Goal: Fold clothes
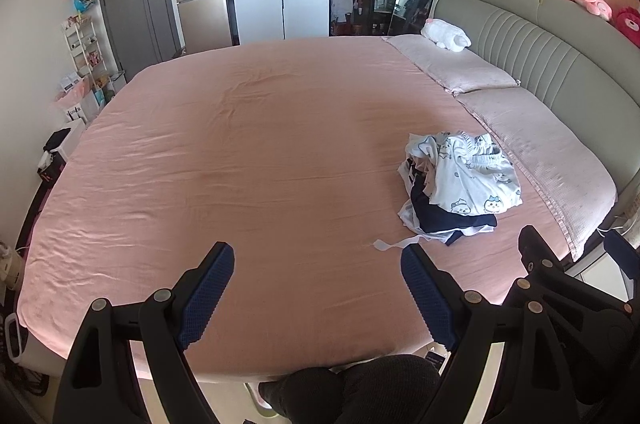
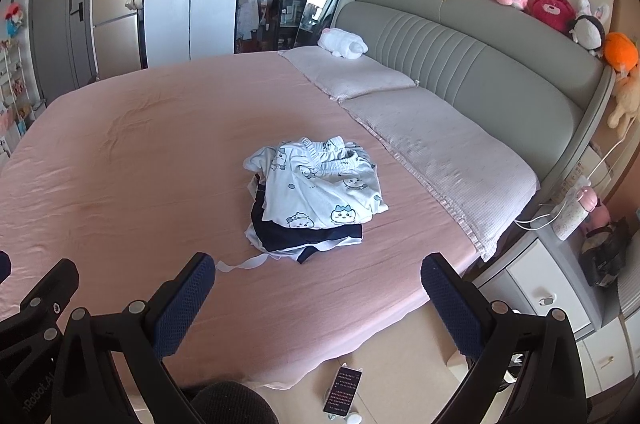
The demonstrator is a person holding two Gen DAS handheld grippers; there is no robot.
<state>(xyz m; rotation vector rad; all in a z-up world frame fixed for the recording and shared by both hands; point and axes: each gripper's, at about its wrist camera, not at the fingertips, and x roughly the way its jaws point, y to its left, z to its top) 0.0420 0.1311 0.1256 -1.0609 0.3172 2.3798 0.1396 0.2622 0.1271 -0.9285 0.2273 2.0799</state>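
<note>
Pale clothes pile [image 2: 316, 200] ahead, apart from spread fingers [image 2: 188, 300].

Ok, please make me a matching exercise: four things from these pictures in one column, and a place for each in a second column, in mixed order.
Things:
1. pile of clothes
2. white plush toy
3. phone
4. pink bottle

Places:
A. on the floor by the bed's edge
B. on the pink sheet, beside the pillows
C. on the bedside cabinet
D. on the far pillow

Pairs: 1-B, 2-D, 3-A, 4-C
</note>
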